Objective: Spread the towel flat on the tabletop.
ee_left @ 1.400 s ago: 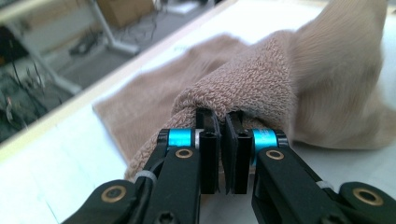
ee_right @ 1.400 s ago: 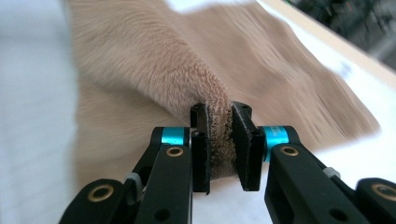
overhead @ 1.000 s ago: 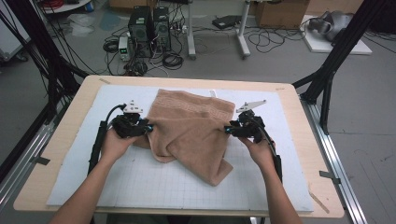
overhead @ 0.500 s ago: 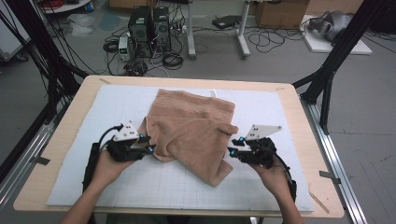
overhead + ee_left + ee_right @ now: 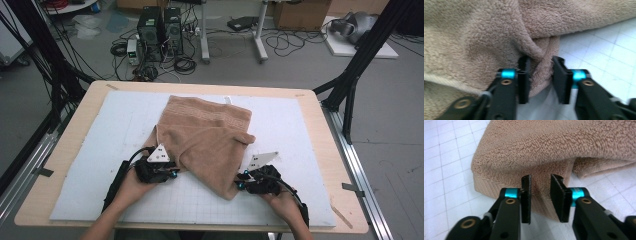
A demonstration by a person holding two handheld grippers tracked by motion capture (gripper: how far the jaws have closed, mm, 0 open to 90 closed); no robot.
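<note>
A tan terry towel (image 5: 210,135) lies rumpled and partly folded over on the white gridded mat (image 5: 300,130). My left gripper (image 5: 172,172) sits low at the towel's near-left edge. In the left gripper view a bunched fold of towel (image 5: 541,72) hangs between the jaws of the left gripper (image 5: 540,62), which have just been closing, with a sliver of mat still showing beside it. My right gripper (image 5: 241,186) is at the towel's near-right corner. There the towel's hem (image 5: 540,187) lies between the narrowing jaws of the right gripper (image 5: 540,181), which stand apart from it.
The mat rests on a wooden table (image 5: 320,120) with bare rim all round. Black frame legs (image 5: 350,85) rise at the right and left corners. Computer towers (image 5: 160,27) and cables lie on the floor beyond the far edge.
Both hands have slid toward the near edge of the table and lower, from the towel's sides to its near corners. Both pairs of jaws have narrowed around towel edges.
</note>
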